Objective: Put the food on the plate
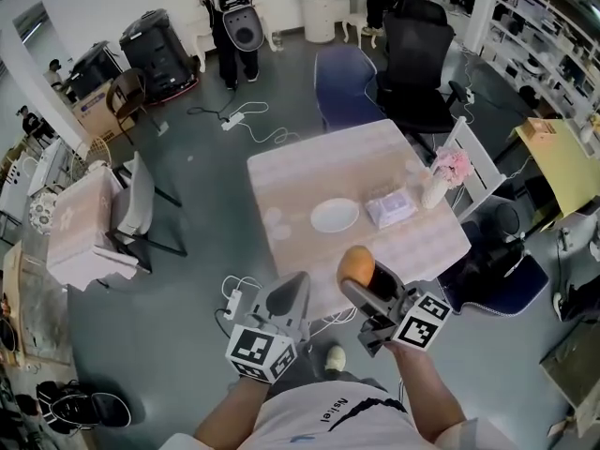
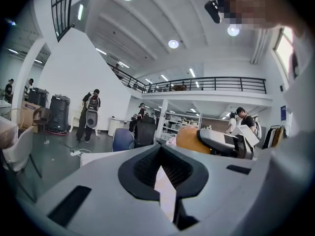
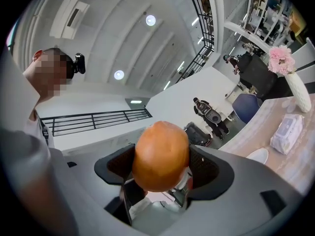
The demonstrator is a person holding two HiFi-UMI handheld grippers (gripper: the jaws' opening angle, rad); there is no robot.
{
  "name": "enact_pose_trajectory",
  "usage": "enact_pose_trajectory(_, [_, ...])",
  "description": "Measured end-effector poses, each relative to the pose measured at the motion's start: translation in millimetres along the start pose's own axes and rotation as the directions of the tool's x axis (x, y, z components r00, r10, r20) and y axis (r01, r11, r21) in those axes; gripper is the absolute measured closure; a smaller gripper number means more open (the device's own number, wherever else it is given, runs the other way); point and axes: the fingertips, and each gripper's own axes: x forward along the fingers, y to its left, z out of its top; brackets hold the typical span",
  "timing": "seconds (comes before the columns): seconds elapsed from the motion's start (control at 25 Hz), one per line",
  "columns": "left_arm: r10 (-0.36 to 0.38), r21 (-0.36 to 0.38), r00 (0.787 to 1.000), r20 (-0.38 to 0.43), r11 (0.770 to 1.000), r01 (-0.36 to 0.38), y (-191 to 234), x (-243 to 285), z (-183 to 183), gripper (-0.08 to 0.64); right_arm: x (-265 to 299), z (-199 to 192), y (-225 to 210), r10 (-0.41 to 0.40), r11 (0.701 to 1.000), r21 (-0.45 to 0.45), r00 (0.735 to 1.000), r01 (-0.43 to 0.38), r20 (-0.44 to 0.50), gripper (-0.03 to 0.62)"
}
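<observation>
Your right gripper is clamped on the bun, one jaw on each flank. It holds the bun in the air at the near edge of the table, not yet over the plate. The plate lies ahead of that gripper and slightly to its left, empty, toward the table's near side. The bun is nearly round, so its orientation should matter little when you set it down. Your left gripper has its jaws drawn nearly together with nothing between them. It sits farther from the plate, so the right hand is the one to carry this forward.

The head view gives you the layout: the tissue pack is just right of the plate, and the vase stands beyond it. The right gripper view shows the grip itself, with the bun filling the jaws and only an edge of the plate showing.
</observation>
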Motion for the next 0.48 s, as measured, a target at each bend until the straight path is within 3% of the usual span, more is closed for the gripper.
enact_pose_trajectory(0.48, [-0.084, -0.006, 0.996, -0.043, 0.996, 0.084, 74, 87, -12, 0.554, 67, -6, -87, -0.166, 0.984, -0.079, 0.985, 0.162, -0.051, 0.252])
